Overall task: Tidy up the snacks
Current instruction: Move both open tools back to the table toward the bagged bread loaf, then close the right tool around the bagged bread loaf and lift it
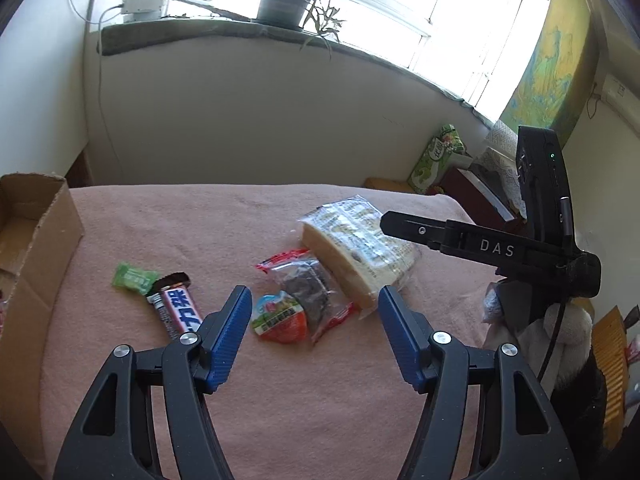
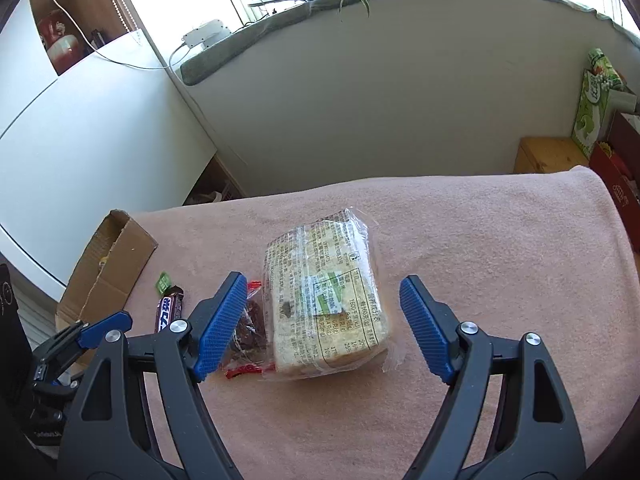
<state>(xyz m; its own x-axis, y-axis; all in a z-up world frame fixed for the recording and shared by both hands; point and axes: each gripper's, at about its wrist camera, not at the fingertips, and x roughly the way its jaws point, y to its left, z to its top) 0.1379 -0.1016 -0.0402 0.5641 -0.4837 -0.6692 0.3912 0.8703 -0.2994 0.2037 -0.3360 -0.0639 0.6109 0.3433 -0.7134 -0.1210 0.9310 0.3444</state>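
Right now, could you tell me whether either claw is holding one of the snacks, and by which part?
Nothing is held. Both the left claw and the right claw are open above the snacks.

Left wrist view: jelly cup (image 1: 280,317) and dark snack packet (image 1: 310,289) ahead between the jaws, bread pack (image 1: 356,248) behind them, chocolate bar (image 1: 176,306) and candy (image 1: 133,278) left, cardboard box (image 1: 38,240) far left, all on blanket (image 1: 300,400).
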